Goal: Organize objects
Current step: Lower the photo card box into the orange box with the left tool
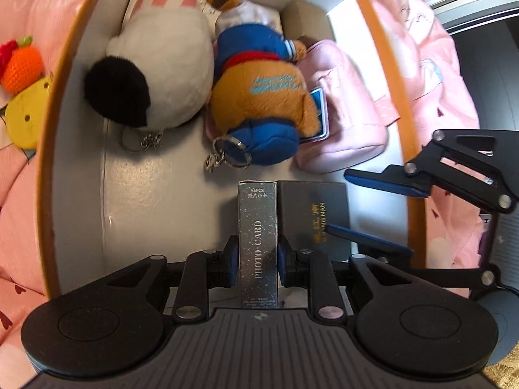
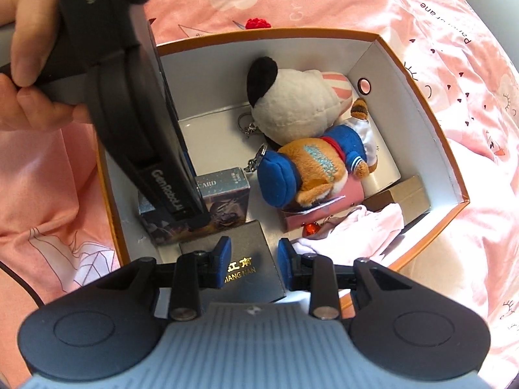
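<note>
left gripper (image 1: 258, 259) grips photo card box (image 1: 258, 236) | black box (image 1: 313, 214) touching | plush toys (image 1: 256, 97) beyond

The silver card box (image 1: 258, 243) clamped between the left tool (image 1: 256, 256) pads reads "PHOTO CARD" along its side, with "55PCS" and a line of Chinese characters at its far end. Just right of that tool, the black box (image 1: 313, 217) carries gold Chinese characters and partly legible letters ending "NGNAN"; from the right tool (image 2: 254, 256), the same box (image 2: 246, 265) shows "IANG NAN". The left tool's body (image 2: 162, 181) is printed "GenRobot". On the pink bedsheet (image 2: 454, 32), "crane" is readable; the plush bear's (image 1: 259, 94) blue lettering is too blurred to read.
</note>
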`<state>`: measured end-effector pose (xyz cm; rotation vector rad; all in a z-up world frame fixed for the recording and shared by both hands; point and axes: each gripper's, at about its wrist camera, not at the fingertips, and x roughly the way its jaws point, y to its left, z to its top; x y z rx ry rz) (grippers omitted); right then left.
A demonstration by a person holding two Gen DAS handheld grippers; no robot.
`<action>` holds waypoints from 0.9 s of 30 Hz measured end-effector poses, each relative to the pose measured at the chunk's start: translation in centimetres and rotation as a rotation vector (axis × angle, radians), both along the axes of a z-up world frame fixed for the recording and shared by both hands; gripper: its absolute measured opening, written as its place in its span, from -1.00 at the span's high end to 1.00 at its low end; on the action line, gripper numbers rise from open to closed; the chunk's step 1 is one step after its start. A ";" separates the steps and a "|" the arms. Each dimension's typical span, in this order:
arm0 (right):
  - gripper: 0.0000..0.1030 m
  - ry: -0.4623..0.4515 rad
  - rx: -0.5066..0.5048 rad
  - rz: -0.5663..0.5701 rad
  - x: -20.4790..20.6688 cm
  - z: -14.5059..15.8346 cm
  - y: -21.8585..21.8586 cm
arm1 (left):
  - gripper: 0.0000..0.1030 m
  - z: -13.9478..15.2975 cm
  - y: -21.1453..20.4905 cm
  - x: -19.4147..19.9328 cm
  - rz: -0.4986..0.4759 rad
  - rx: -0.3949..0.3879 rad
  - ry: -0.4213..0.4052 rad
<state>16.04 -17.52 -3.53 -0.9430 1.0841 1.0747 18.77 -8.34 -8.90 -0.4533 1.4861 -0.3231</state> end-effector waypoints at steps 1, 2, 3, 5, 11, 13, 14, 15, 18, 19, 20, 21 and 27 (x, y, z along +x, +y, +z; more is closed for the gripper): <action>0.35 -0.003 -0.002 0.003 -0.7 1.3 -0.6 | 0.47 0.0 -0.1 0.0 -0.003 -0.001 0.001; 0.35 -0.005 -0.005 0.005 -0.8 1.4 -0.7 | 0.45 0.0 -0.1 -0.1 -0.009 0.002 -0.002; 0.35 -0.007 -0.006 0.006 -0.9 1.6 -0.8 | 0.40 0.1 -0.3 -0.1 -0.022 0.013 -0.006; 0.35 -0.012 -0.011 0.007 -1.1 1.9 -1.0 | 0.19 0.6 -0.4 -0.2 -0.045 0.044 -0.024; 0.34 -0.031 -0.017 0.011 -1.6 2.6 -1.5 | 0.07 3.0 -1.3 -1.1 -0.136 0.194 -0.172; 0.34 -0.038 -0.017 0.011 -1.6 2.8 -1.5 | 0.13 3.1 -1.5 -1.1 -0.165 0.213 -0.183; 0.34 -0.041 -0.017 0.012 -1.6 2.9 -1.5 | 0.22 2.9 -1.5 -1.0 -0.171 0.213 -0.171; 0.34 -0.044 -0.018 0.012 -1.6 2.9 -1.5 | 0.23 2.7 -1.4 -0.7 -0.171 0.215 -0.156; 0.33 -0.050 -0.016 0.015 -1.8 3.0 -1.5 | 0.28 2.5 -1.6 -0.5 -0.181 0.236 -0.155; 0.33 -0.051 -0.016 0.017 -1.9 3.0 -1.5 | 0.29 2.5 -1.6 -0.5 -0.187 0.245 -0.159; 0.33 -0.051 -0.014 0.018 -2.0 3.0 -1.5 | 0.29 2.5 -1.6 -0.5 -0.190 0.252 -0.162; 0.33 -0.054 -0.007 0.017 -2.0 3.0 -1.4 | 0.29 2.7 -1.5 -0.5 -0.184 0.246 -0.167; 0.34 0.031 0.136 -0.090 -1.4 3.4 -0.5 | 0.28 7.2 0.9 -0.8 -0.163 0.251 -0.331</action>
